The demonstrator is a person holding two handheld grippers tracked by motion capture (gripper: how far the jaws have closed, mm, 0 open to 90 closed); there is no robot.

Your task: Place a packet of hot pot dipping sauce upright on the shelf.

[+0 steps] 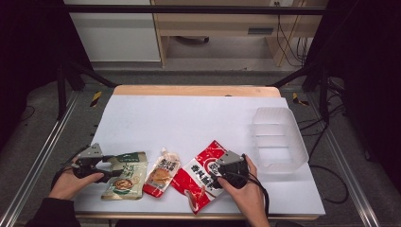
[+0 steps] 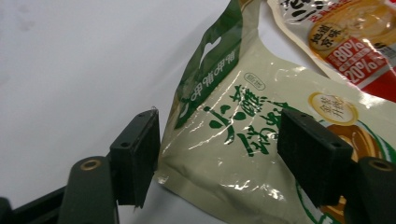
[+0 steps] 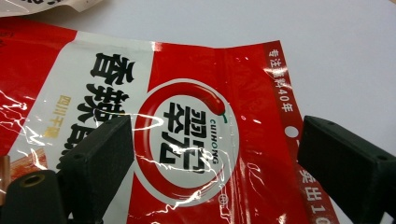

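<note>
Two packets, two grippers
Left hand-held gripper [image 2: 217,154] straddles the green packet [image 2: 243,140], jaws apart; right hand-held gripper [image 3: 215,154] gapes over the red packet [image 3: 187,135].

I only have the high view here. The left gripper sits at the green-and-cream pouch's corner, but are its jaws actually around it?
Observer: Yes. In the left gripper view, the left gripper has a jaw on each side of the green-and-cream pouch near its hanging-hole end. One pad meets the pouch's edge. I cannot tell whether the other pad touches.
Operator: And the right gripper on the red pouch?
Observer: It is open. In the right gripper view its jaws stand wide apart over the pouch, which lies flat beneath them with a round chilli logo between them.
Operator: Can any of the print be read?
Observer: The logo reads CUIHONG.
</note>
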